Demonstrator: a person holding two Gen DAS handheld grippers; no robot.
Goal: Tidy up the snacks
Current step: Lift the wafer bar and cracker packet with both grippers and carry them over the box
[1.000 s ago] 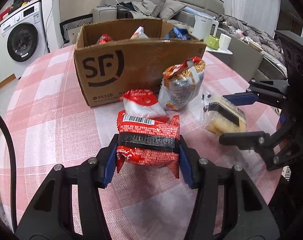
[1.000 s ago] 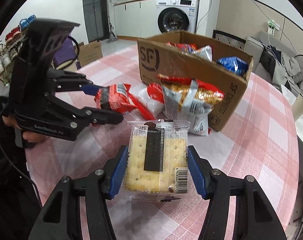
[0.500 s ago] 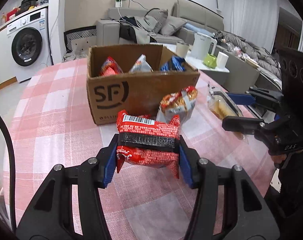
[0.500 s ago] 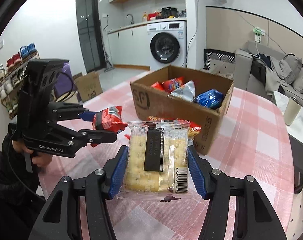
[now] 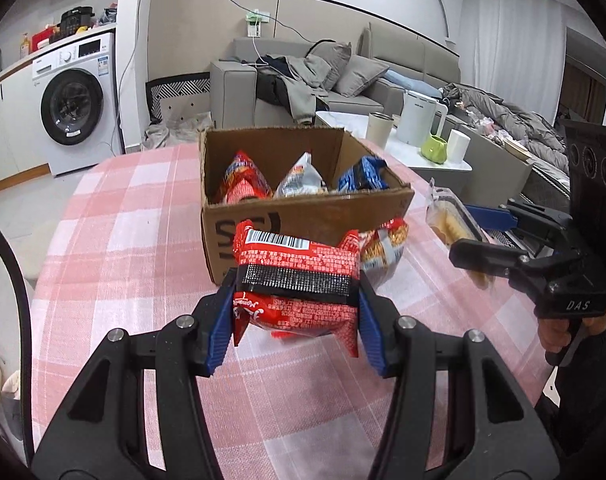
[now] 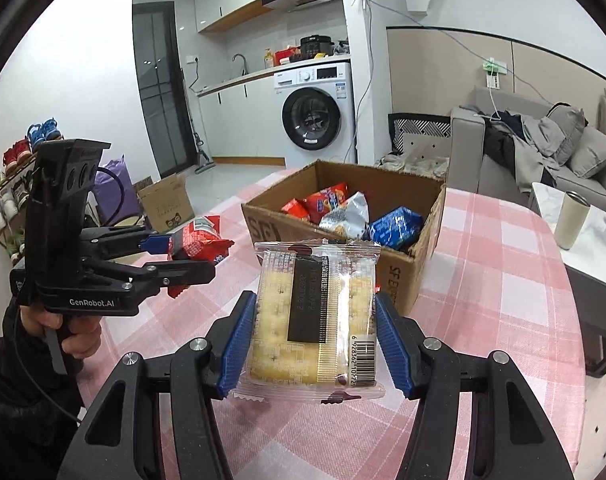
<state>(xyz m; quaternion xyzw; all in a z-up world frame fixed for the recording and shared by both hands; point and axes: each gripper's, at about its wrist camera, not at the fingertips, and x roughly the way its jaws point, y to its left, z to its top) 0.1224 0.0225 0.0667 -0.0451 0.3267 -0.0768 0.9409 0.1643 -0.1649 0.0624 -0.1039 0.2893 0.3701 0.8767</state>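
The left gripper [image 5: 296,312] is clamped on a red snack packet [image 5: 297,280], its 2 blue pads pressing the packet's sides and holding it clear of the tablecloth, barcode end up and pointing toward the box. The right gripper [image 6: 315,338] is closed the same way on a clear-wrapped cracker pack [image 6: 315,316] — pale square crackers showing through the film, a black strip down the middle, a barcode at the lower right corner — and it too hangs above the table. Each hand grips a black handle; from the right wrist view the left hand [image 6: 77,330] shows below its gripper, in a dark sleeve. Just beyond both packets sits an open cardboard box [image 5: 303,216] with printed letters on its near wall, standing on a round table covered in a pink-and-white checked cloth [image 5: 131,248]. Inside the box stand 3 bags side by side: a red bag [image 5: 243,184], a silver bag [image 5: 301,178] and a blue bag [image 5: 361,178]. Another snack bag [image 5: 385,246], orange and silver, leans against the outside of the box's near wall, just behind the red packet. Further out, a washing machine [image 5: 73,104] stands to the left under a counter, and a grey sofa [image 5: 343,80] heaped with clothes runs behind the box.
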